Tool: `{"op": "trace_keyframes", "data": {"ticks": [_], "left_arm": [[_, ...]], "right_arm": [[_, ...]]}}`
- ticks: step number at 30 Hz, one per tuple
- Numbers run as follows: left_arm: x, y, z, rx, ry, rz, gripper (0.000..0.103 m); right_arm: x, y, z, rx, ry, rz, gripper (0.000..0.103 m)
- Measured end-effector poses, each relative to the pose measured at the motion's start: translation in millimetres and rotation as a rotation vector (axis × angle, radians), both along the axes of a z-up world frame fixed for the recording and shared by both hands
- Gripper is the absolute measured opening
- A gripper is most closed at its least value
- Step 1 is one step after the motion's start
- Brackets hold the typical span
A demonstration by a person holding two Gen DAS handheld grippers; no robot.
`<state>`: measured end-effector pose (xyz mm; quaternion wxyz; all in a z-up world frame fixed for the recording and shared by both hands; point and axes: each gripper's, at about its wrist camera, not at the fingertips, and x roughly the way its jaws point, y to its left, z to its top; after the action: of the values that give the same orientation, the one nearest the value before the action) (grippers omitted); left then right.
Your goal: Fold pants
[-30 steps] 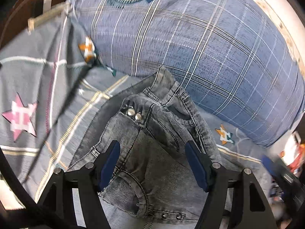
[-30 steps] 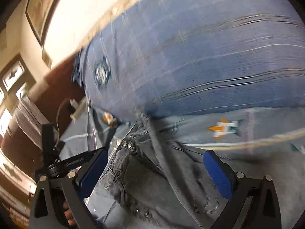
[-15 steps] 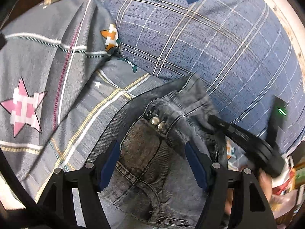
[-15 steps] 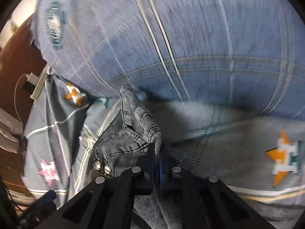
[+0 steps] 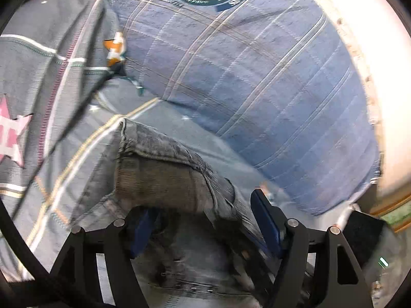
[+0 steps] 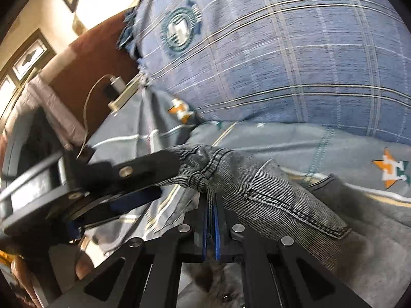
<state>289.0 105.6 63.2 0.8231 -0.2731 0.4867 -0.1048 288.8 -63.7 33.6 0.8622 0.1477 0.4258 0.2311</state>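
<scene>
Grey washed jeans (image 5: 164,177) lie on the bed, their top part doubled over so a back pocket (image 6: 290,205) faces up. In the right wrist view my right gripper (image 6: 211,205) is shut on the bunched waistband of the jeans (image 6: 205,169). To the left of that fold, my left gripper (image 6: 168,177) reaches in. In its own view the left gripper (image 5: 203,205) stands open, with the folded denim lying between its fingers and draped over the left one.
A big blue plaid pillow (image 5: 257,77) with a round emblem lies just behind the jeans on the grey star-patterned sheet (image 5: 51,77). A brown headboard (image 6: 90,64), a charger with its cable (image 6: 115,87) and a person's hand (image 6: 82,264) show at left.
My right gripper went from wide open to shut on the waistband and carried it leftward, flipping the top of the jeans over. The waist buttons are now hidden. The left gripper stayed open.
</scene>
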Motion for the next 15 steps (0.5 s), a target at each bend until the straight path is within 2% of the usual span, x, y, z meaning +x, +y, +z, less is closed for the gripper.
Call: {"op": "trace_keyframes", "data": {"ticks": [2,3,4,5,8,10,12,14,15], "left_arm": [[-3.0,9.0,-12.2,-0.003,0.043,0.040,0.058],[-5.3,14.5,-19.2,-0.043,0.065,0.045,0.036],[-9.8,20.9,-24.6,-0.087,0.075,0.045,0.019],[-15.9,26.0,-24.4,-0.096,0.070,0.058,0.019],[-38.5,36.3,-19.8,-0.045,0.032,0.088,0.017],[-50.9,44.1,-29.0,0.008,0.049,0.132,0.017],[-47.7,43.2,-54.3,0.112,0.170,0.168,0.017],[-38.6,35.6,-79.6,0.206,0.291,0.162,0.017],[-38.0,33.5,-87.2,0.223,0.322,0.157,0.017]], "right_arm": [[-13.5,8.1,4.9,-0.006,-0.028,0.038,0.004],[-19.0,11.7,6.7,-0.012,-0.038,0.047,0.004],[-23.9,15.6,7.6,-0.022,-0.043,0.053,0.004],[-28.1,19.7,6.6,-0.030,-0.040,0.064,0.004],[-42.0,30.1,0.6,-0.014,-0.023,0.104,0.004],[-54.6,39.4,-4.4,-0.026,-0.029,0.132,0.004],[-61.1,49.2,-18.7,-0.027,-0.008,0.151,0.004],[-62.1,56.7,-39.9,-0.031,0.037,0.155,0.004],[-61.7,62.2,-55.0,-0.051,0.062,0.154,0.004]]}}
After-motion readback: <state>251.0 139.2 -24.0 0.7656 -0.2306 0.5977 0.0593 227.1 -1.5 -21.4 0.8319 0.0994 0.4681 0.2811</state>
